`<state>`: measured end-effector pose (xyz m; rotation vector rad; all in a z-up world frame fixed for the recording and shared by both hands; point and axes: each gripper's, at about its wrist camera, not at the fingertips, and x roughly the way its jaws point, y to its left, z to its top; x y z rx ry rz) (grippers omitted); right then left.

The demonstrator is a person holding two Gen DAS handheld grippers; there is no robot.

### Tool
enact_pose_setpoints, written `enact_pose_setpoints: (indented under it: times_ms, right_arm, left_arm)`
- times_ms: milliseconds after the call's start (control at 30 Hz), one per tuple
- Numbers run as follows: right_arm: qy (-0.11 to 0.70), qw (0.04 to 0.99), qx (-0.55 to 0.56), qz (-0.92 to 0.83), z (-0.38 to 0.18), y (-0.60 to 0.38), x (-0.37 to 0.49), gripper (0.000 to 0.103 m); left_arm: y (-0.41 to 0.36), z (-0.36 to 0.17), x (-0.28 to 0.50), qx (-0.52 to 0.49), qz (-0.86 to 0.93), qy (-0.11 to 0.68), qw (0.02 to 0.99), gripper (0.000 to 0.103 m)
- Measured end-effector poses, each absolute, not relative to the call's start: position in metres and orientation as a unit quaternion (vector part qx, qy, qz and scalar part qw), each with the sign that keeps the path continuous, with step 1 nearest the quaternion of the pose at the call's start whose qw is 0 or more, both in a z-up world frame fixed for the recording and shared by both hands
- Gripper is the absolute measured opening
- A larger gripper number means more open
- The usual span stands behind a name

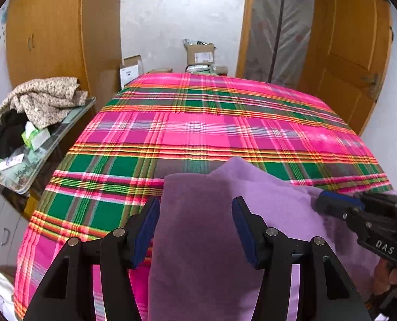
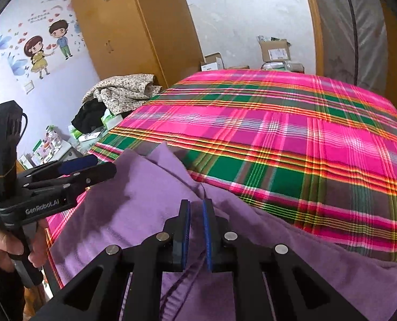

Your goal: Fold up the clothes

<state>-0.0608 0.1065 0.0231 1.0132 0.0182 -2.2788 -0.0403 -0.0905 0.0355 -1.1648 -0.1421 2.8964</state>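
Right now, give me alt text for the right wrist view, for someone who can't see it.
The right gripper pinches a fold of a purple garment lying at the near edge of a bed with a pink and green plaid cover. At left, a hand holds the left gripper above the garment, its jaws apart.

Garment (image 1: pixel 211 227) lilac, plain – bedspread (image 1: pixel 211 123) pink-green plaid, yellow-orange stripes – tongs' pads (image 2: pixel 207 235) blue.
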Motion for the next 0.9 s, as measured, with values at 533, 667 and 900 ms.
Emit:
enact_pose_setpoints:
  times_ms: [533,667,900]
  right_arm:
    - [0.017,0.310,0.417,-0.854,0.006,0.103,-0.071,0.006]
    - [-0.026,0.327,0.424,-0.844,0.004,0.115,-0.077,0.006]
    - [-0.104,0.335,0.413,-0.840,0.014,0.153,-0.053,0.010]
  left_arm:
    - [-0.072,0.006,-0.065,-0.405,0.914,-0.015,0.004,0.058]
    - [-0.075,0.005,-0.066,-0.405,0.914,-0.021,0.007,0.059]
    - [-0.073,0.018,-0.041,-0.384,0.923,-0.038,0.004,0.059]
